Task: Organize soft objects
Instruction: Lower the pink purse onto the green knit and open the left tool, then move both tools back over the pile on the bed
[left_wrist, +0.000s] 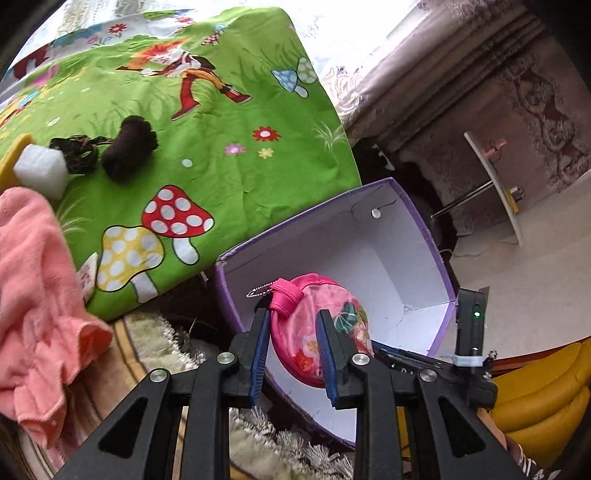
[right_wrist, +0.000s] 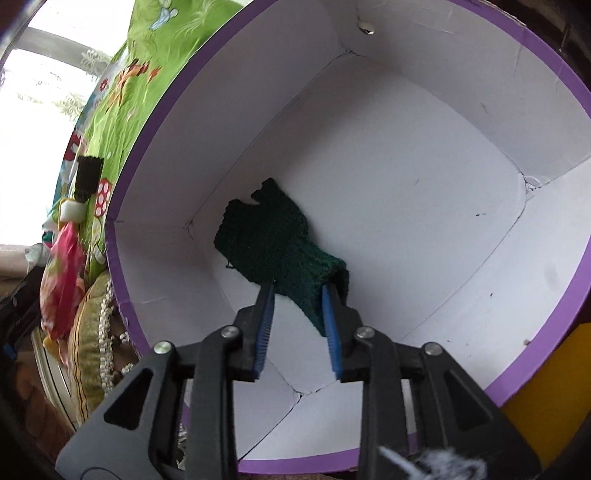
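Pouch, pink and satiny, sat pinched in my left gripper at lower centre, over the purple box. It looked light, squashy, slippery; I'd grip its seam. My right gripper stood spread around the green knit inside.

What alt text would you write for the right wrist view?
A dark green knitted piece lies inside a white box with a purple rim, its end between the open right gripper. A green patterned sheet lies outside.
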